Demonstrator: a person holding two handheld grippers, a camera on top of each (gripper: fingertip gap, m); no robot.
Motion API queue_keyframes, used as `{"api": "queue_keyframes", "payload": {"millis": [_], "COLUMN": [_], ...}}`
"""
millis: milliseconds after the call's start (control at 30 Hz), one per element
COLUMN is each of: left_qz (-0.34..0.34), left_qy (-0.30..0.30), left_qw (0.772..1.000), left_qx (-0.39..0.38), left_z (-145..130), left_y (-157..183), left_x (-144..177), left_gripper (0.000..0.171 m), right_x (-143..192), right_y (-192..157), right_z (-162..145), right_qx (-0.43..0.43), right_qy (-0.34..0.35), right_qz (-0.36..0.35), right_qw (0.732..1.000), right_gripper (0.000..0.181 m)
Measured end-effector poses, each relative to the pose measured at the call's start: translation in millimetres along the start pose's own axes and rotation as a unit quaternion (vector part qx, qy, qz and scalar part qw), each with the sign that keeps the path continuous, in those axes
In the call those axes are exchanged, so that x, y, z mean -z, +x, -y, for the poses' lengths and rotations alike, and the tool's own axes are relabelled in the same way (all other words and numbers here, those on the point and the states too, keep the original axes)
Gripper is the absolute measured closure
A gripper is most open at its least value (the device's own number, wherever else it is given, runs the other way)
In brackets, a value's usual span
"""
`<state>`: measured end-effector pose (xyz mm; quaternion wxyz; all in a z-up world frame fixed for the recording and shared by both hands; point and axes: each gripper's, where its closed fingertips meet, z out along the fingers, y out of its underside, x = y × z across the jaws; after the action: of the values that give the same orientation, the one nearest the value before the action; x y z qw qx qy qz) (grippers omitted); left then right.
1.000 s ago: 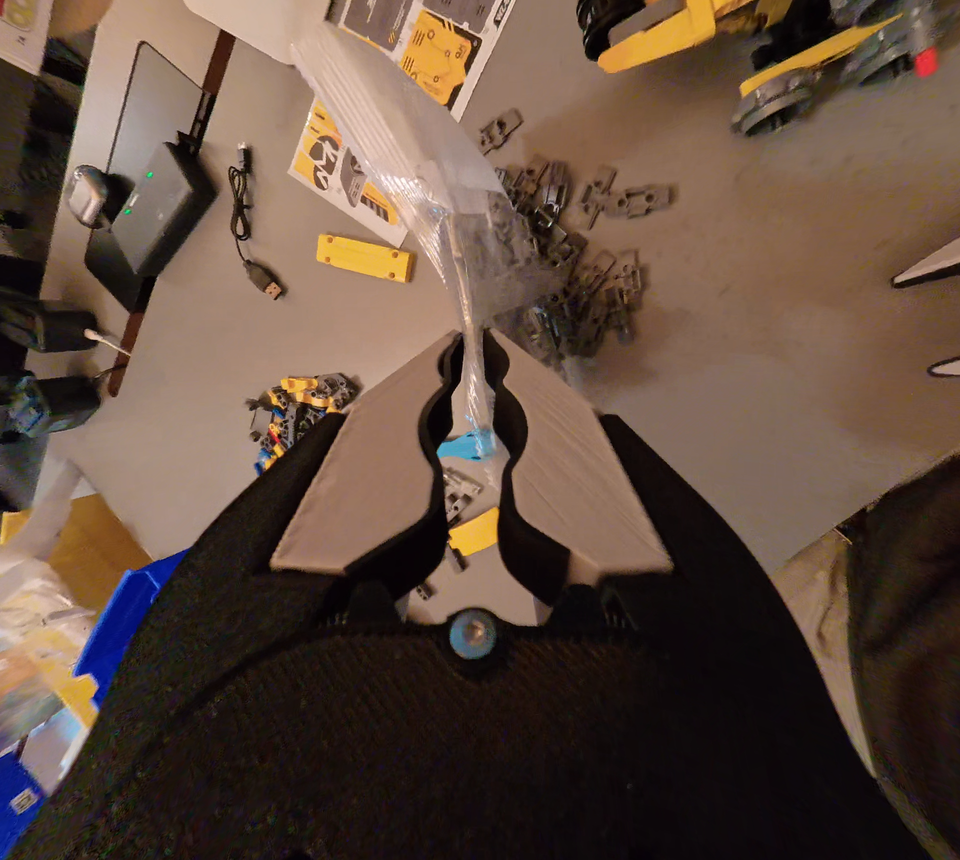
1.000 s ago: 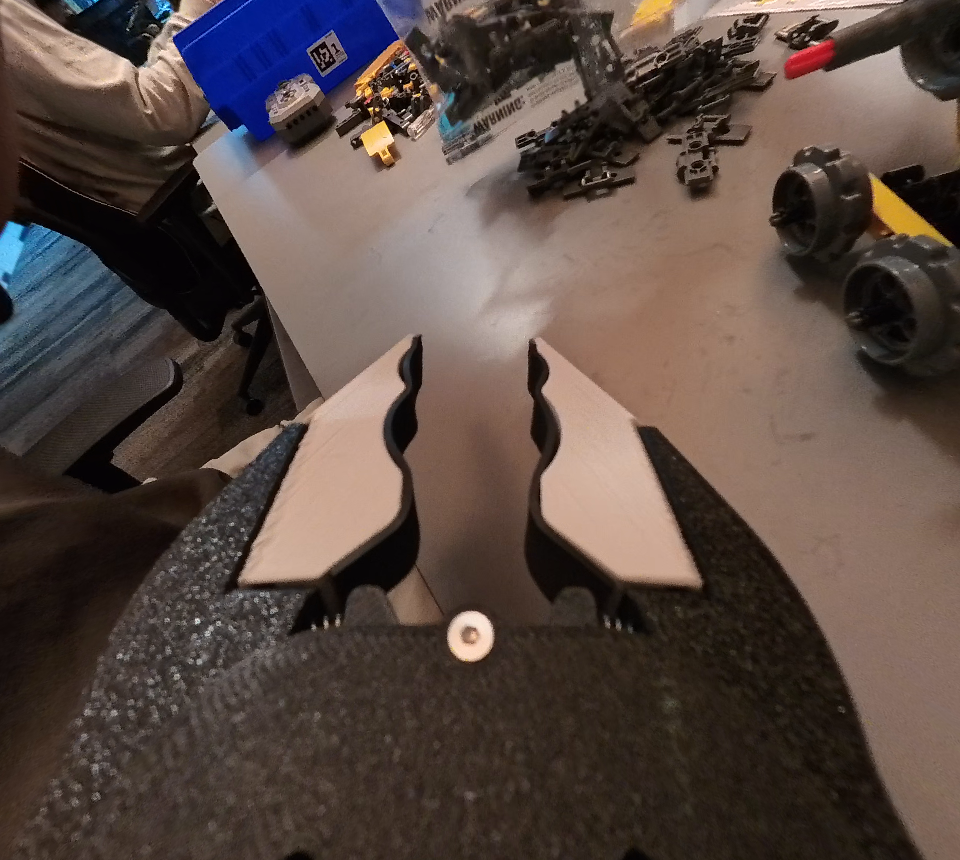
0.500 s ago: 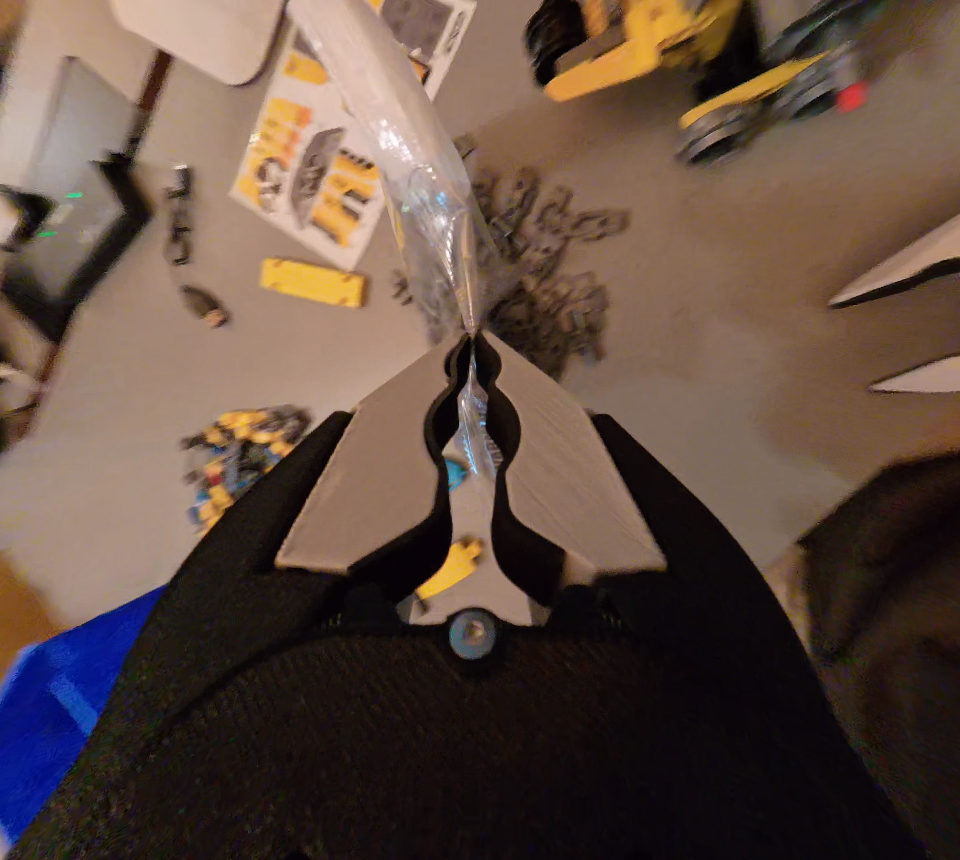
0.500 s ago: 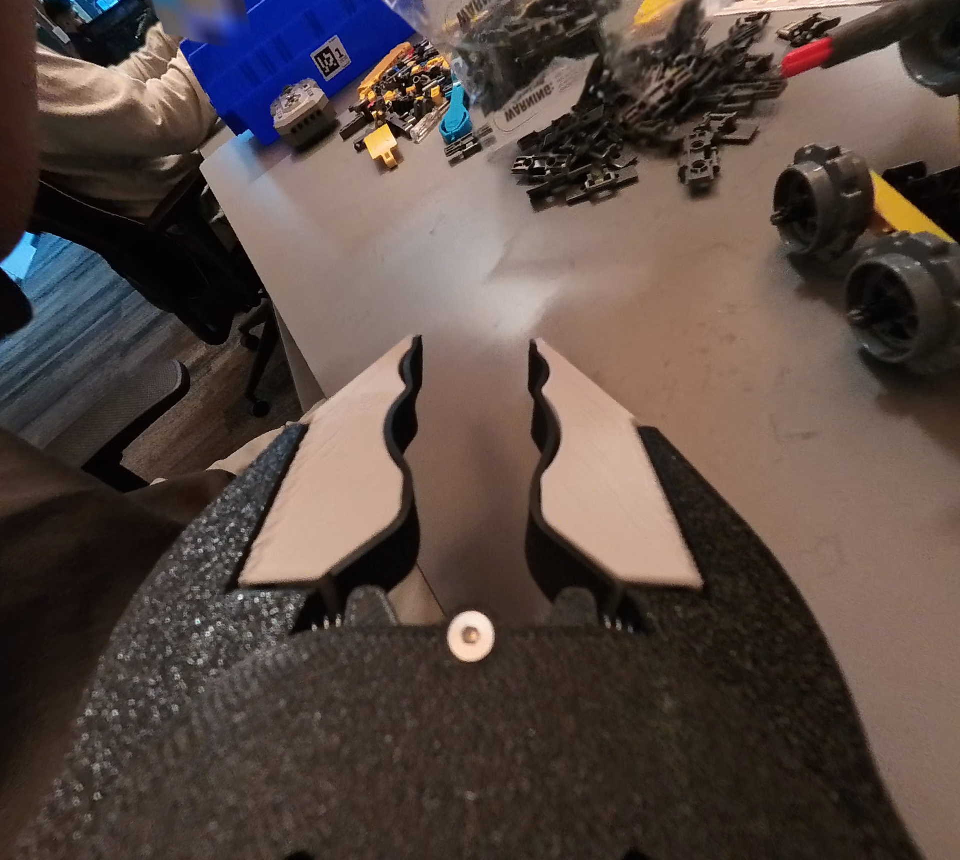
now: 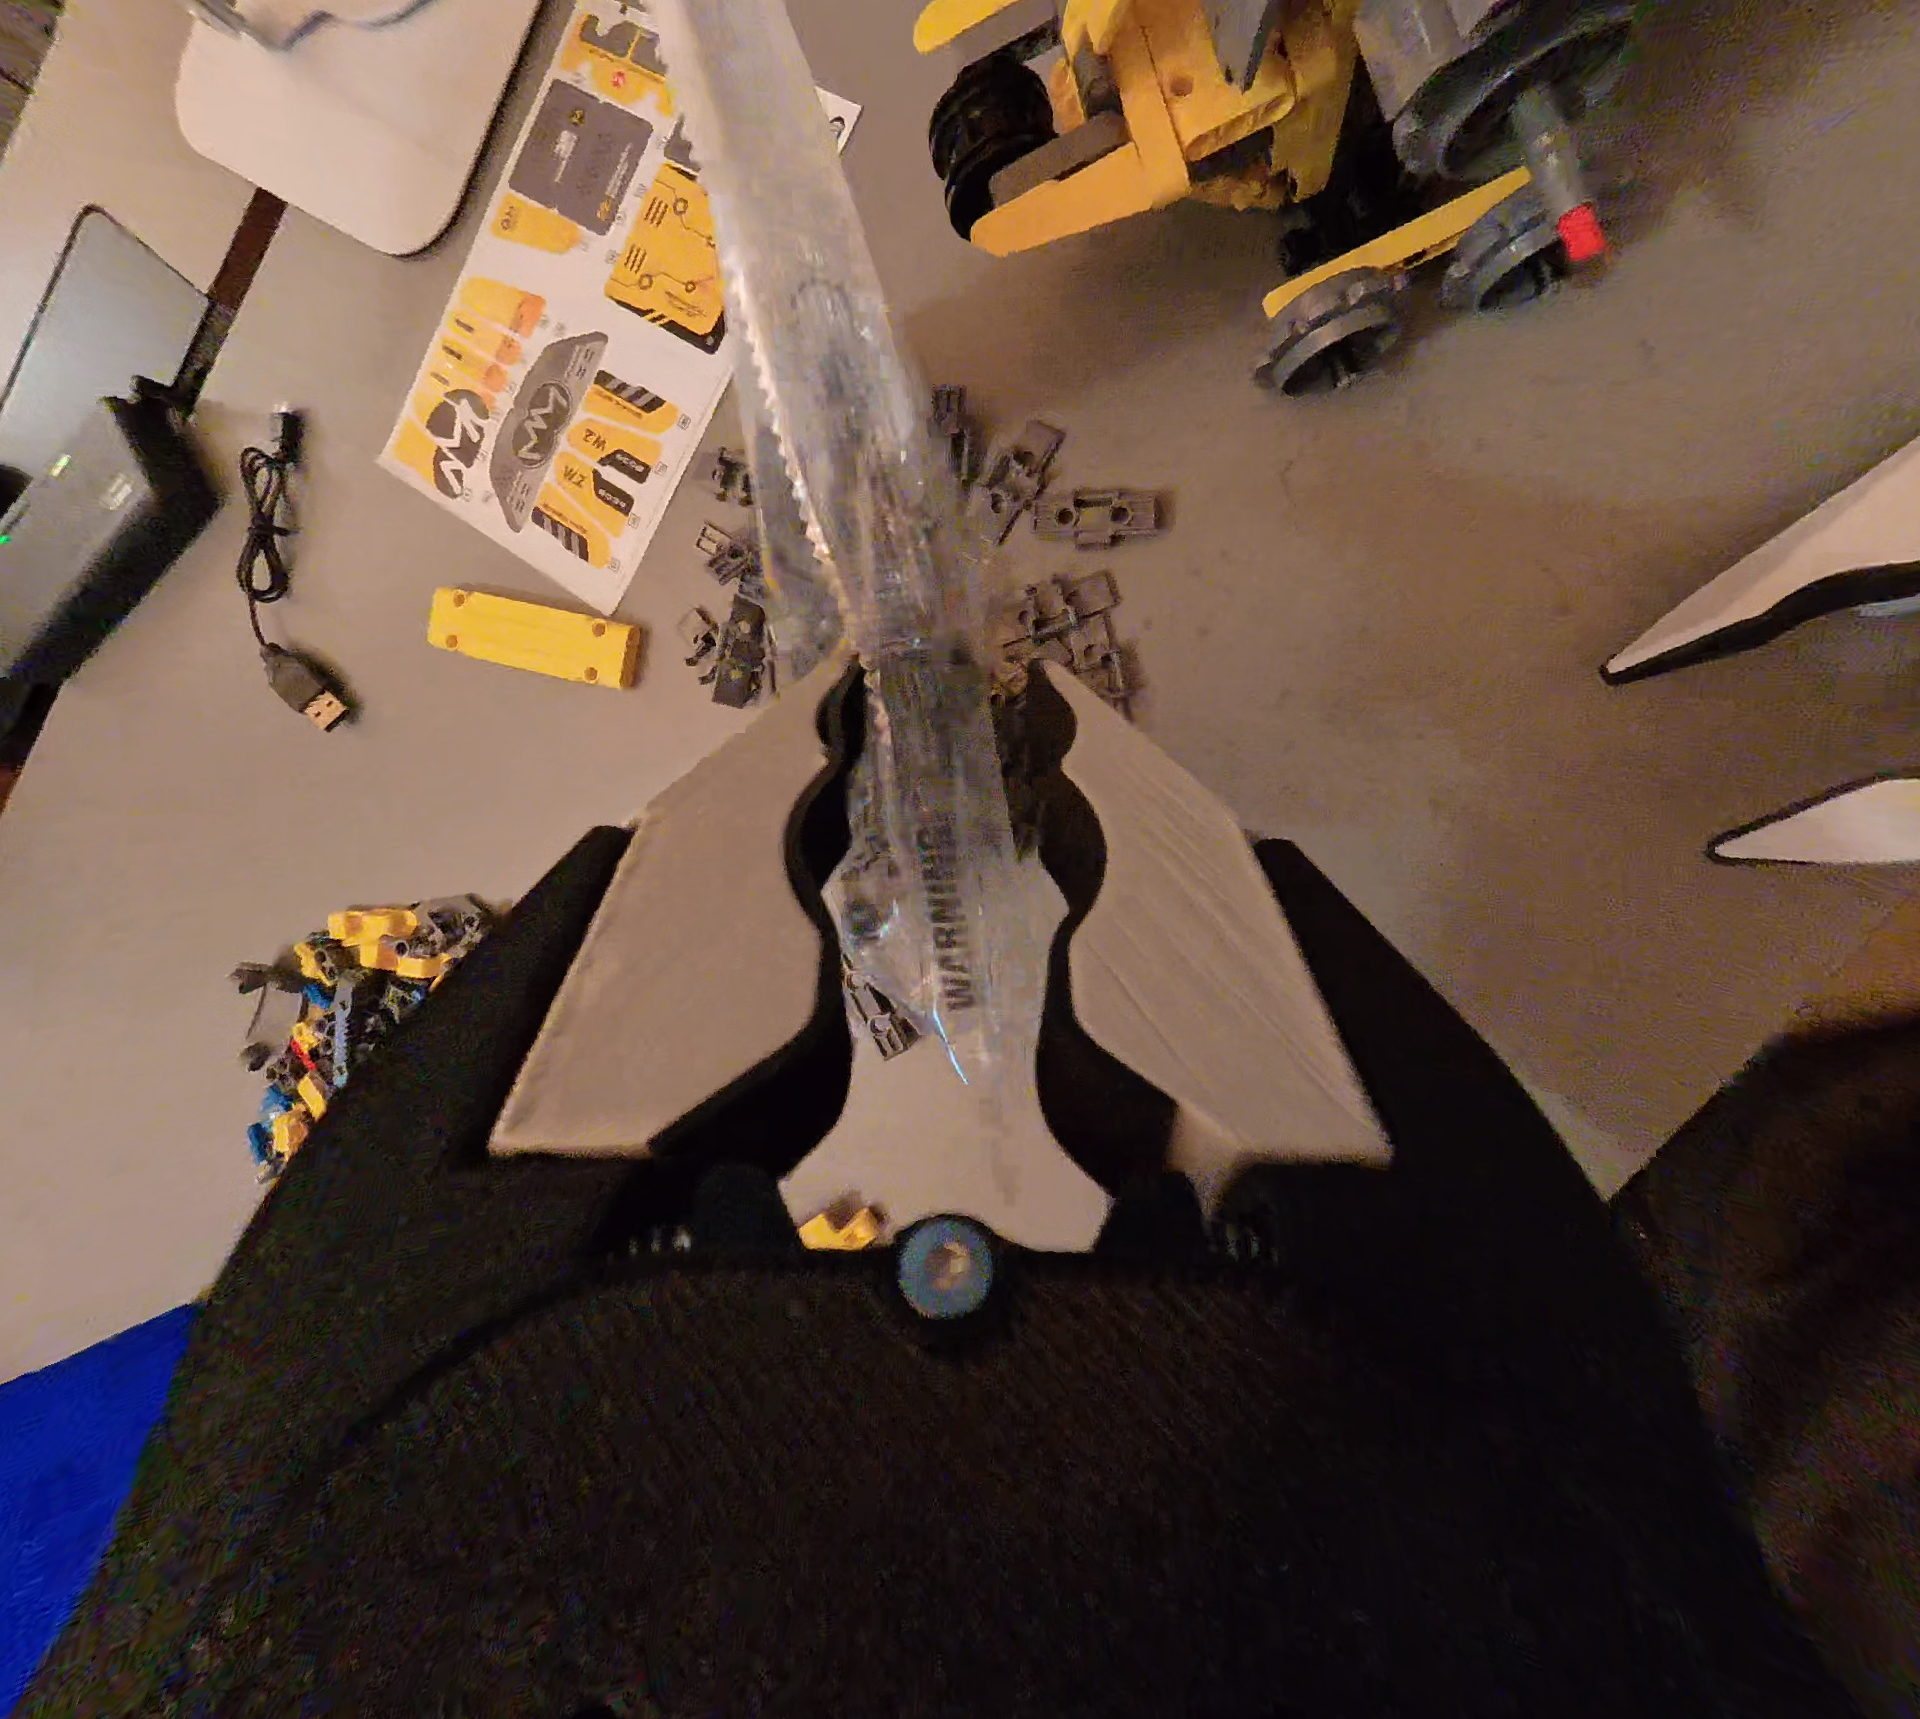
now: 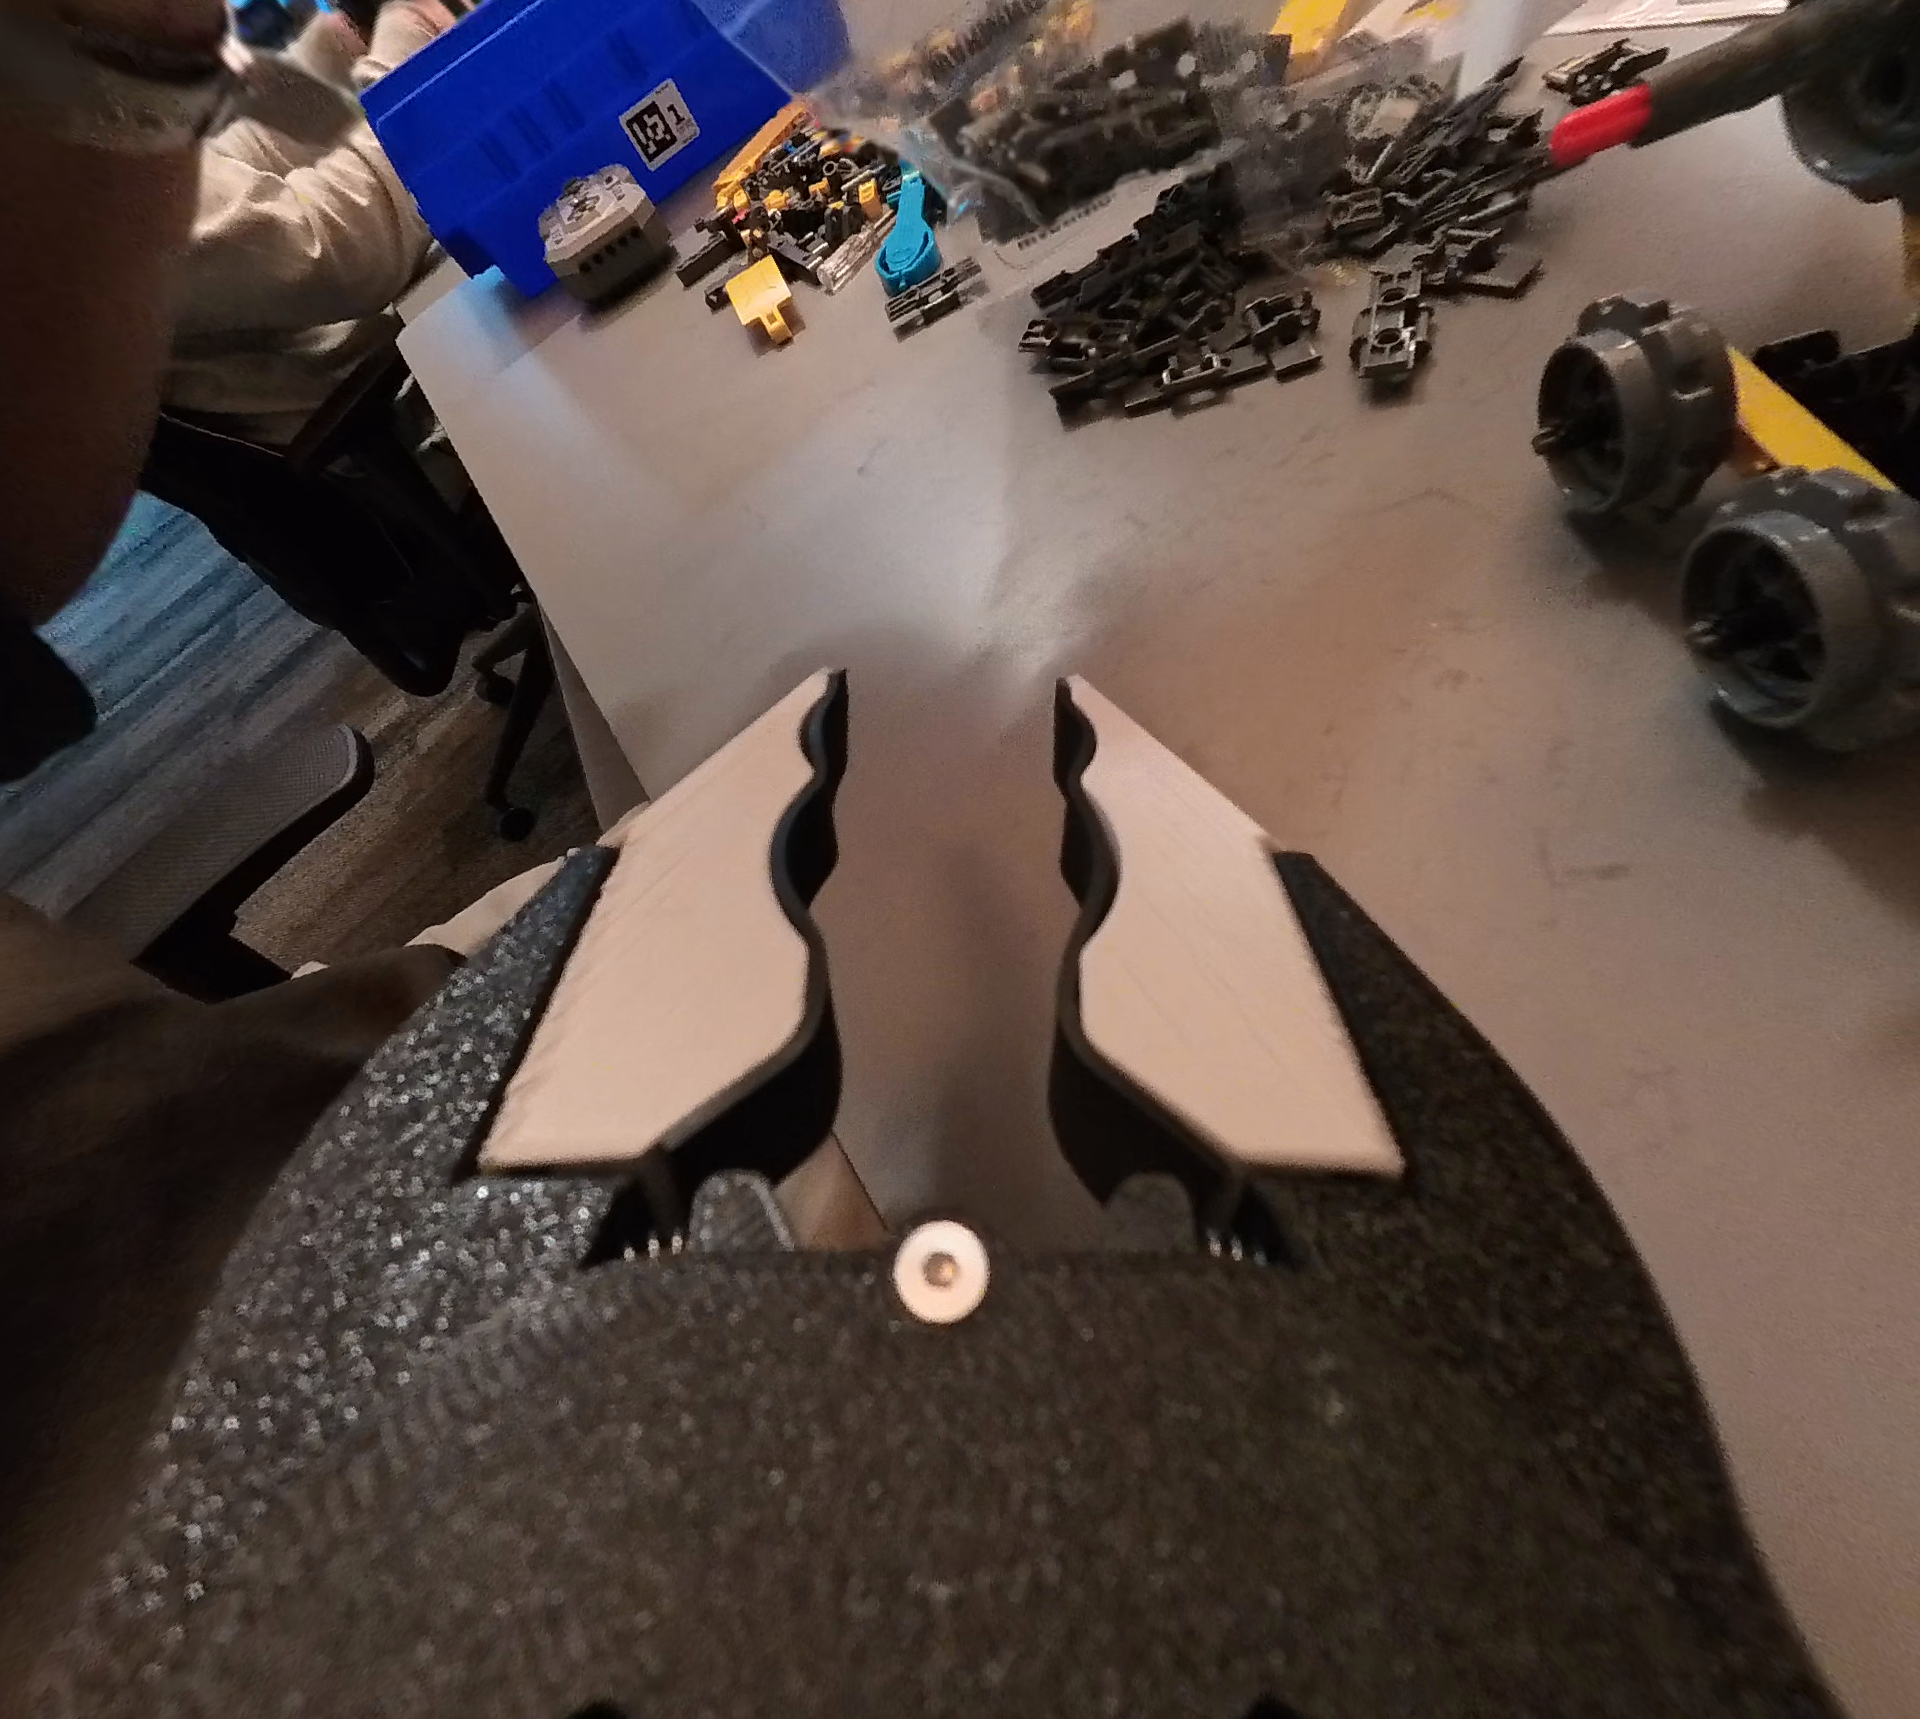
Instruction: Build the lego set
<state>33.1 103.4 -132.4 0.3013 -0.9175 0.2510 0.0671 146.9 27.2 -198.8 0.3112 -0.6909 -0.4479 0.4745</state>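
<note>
Left hand-held gripper (image 5: 940,682) jaws now parted around clear plastic bag (image 5: 821,381), earlier pinched, right hand-held gripper (image 6: 945,682) unchanged, wide and empty, over bench (image 6: 1247,682).

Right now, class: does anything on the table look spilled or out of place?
Yes: dark grey pieces lie scattered in a loose heap on the table, under the clear bag between the parted jaws of the left gripper.

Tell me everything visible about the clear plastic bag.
The bag is thin, crinkled clear plastic with a serrated edge and black printing. It hangs stretched out above the pile of grey pieces, one end lying between the parted fingers of the left gripper. Whether any pieces remain inside cannot be told.
</note>
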Motion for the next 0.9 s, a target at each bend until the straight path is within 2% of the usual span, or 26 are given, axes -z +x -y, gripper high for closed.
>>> {"api": "queue_keyframes", "payload": {"millis": [133,233,367,500,667,900], "left_qz": [0.039,0.042,0.042,0.08,0.101,0.147], "left_qy": [0.01,0.029,0.019,0.034,0.032,0.023], "left_qw": [0.999,0.998,0.998,0.996,0.994,0.989], "left_qx": [0.013,0.032,0.041,0.021,0.015,-0.02], "left_z": [-14,-27,-49,-50,-40,-22], "left_y": [-3,3,10,-3,-25,-41], "left_x": [2,7,-1,4,22,40], "left_gripper": [0.112,0.11,0.123,0.155,0.169,0.171], "right_x": [0,0,0,0,0,0], "right_y": [0,0,1,1,1,1], "right_z": [1,1,1,1,1,2], "right_qx": [0.001,0.001,0.003,0.004,0.004,0.003], "right_qy": [0.004,0.004,0.004,0.006,0.005,0.009], "right_qz": [-0.001,-0.002,-0.004,-0.005,-0.006,-0.008], "right_qw": [1.0,1.0,1.0,1.0,1.0,1.0], "right_gripper": [0.142,0.143,0.143,0.143,0.143,0.144]}}
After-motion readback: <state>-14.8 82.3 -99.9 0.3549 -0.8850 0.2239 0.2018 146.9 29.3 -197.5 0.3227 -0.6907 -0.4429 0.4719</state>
